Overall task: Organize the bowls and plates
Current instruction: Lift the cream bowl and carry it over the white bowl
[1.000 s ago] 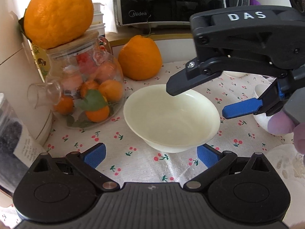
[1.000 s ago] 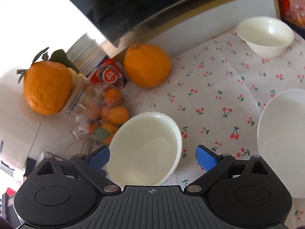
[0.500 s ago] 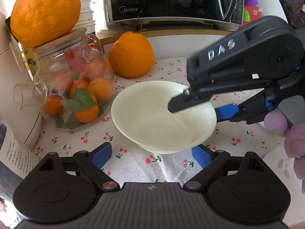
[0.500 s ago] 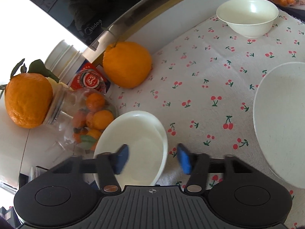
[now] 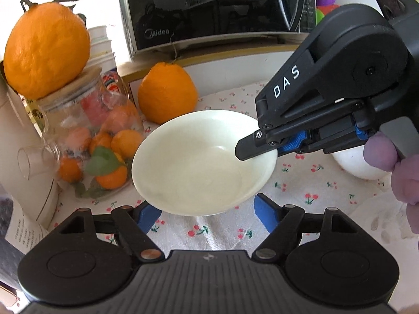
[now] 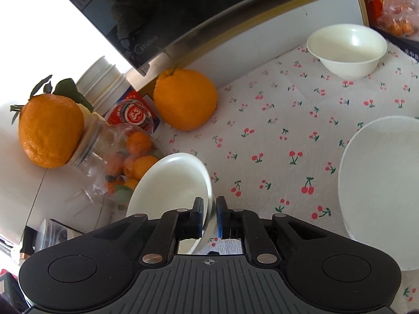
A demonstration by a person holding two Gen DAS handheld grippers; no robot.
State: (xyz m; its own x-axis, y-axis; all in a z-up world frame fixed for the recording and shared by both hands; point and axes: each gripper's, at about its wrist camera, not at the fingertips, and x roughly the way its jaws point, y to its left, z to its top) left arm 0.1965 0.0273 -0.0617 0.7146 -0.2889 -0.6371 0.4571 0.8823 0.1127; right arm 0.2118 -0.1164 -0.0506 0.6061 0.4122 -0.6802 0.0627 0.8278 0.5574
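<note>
With the right gripper (image 6: 209,216) clamped on the bowl (image 5: 199,162) rim, the half-open left gripper (image 5: 204,212), still narrowing, holds nothing; lift level, probably slowly.

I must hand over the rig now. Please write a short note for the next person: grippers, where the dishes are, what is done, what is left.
Right gripper: shut on the near bowl's rim.
Left gripper: open, jaws just closing, pads either side of that bowl, not pressing.
Far bowl stands at the back of the cherry tablecloth; white plate lies to the right.
Done: first bowl gripped.
Left: gather bowls and plate.
</note>
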